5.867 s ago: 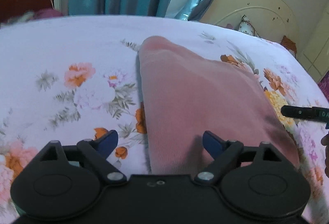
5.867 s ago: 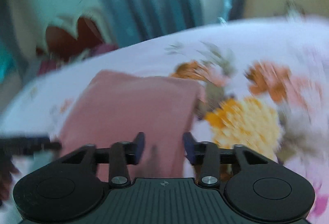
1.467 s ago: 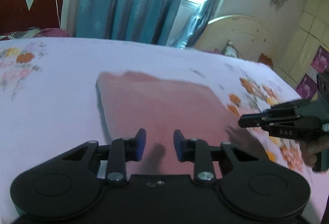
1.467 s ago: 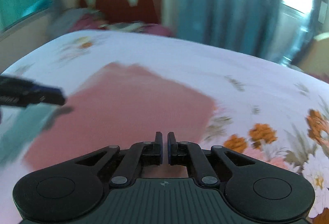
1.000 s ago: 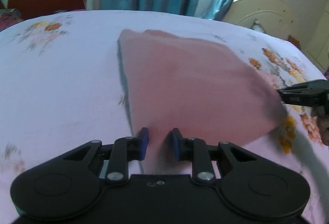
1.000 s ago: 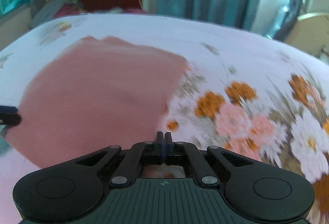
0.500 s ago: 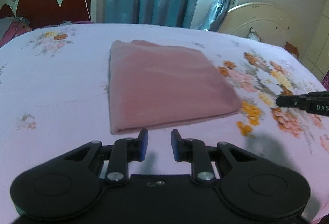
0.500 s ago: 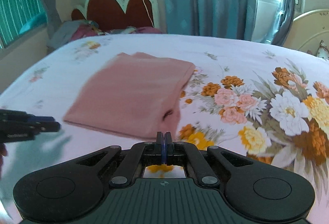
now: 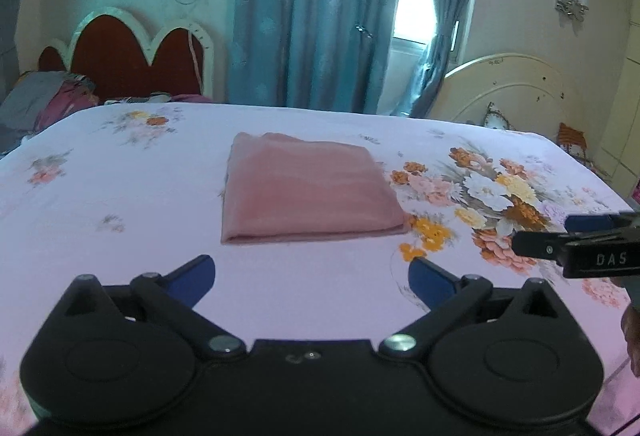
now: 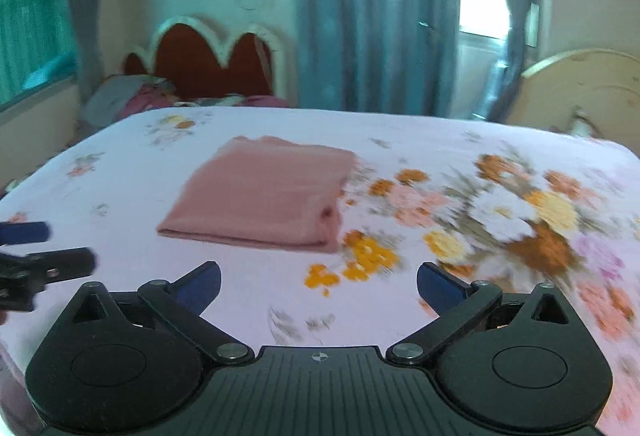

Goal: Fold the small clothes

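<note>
Bed [image 9: 120, 276] with a pale floral sheet fills both my views, blue curtains [image 9: 312, 16] behind. Pink folded cloth [image 9: 304, 192] lies flat mid-bed, ahead of both tools and well apart from them. My left gripper [image 9: 312, 276] has its jaws opening, spread wide, nothing between them. My right gripper [image 10: 319, 282] likewise: jaws opening wide, empty, over bare sheet short of the cloth.

The flowered bedsheet [image 10: 520, 220] smears with motion blur — right hand-held gripper [image 9: 576, 240] cut off.
</note>
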### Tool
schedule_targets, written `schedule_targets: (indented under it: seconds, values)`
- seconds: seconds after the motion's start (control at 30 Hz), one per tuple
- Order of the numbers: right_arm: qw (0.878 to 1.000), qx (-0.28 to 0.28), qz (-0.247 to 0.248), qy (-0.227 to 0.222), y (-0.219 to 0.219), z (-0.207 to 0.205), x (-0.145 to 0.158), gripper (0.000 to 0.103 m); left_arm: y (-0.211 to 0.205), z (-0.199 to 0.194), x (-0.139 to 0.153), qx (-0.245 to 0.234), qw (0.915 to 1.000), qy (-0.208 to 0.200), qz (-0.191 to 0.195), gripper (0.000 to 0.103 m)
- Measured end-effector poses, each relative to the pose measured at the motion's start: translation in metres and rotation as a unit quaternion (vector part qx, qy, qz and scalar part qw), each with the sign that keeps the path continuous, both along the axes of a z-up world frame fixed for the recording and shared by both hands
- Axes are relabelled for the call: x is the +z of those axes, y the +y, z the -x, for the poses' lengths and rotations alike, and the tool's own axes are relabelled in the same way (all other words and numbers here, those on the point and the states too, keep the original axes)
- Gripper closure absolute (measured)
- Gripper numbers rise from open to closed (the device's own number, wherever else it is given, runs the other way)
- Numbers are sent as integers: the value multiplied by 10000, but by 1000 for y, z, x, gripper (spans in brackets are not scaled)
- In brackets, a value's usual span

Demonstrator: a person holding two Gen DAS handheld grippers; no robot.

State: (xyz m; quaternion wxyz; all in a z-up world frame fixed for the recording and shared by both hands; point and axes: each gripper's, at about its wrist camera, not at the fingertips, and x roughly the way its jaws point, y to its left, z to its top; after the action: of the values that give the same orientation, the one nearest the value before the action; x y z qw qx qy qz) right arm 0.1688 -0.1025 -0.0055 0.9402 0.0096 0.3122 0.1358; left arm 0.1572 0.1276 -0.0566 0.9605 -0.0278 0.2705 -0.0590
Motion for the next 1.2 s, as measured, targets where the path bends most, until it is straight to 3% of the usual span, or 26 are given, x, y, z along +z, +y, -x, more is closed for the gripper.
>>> schedule_targets:
  seconds: [0.17,0.47,1.2]
  values:
    - [9998,-185,-57,-3,-12,40,7,0,-6,32,12,40,9999,-93,-114,0]
    - [9995,-242,136,-141,-3,88,24,0,-13,73,17,80,9998,-175,105,0]
    - [9991,-278,150,-295,-1,104,36,0,-12,88,26,37,9993,-373,94,0]
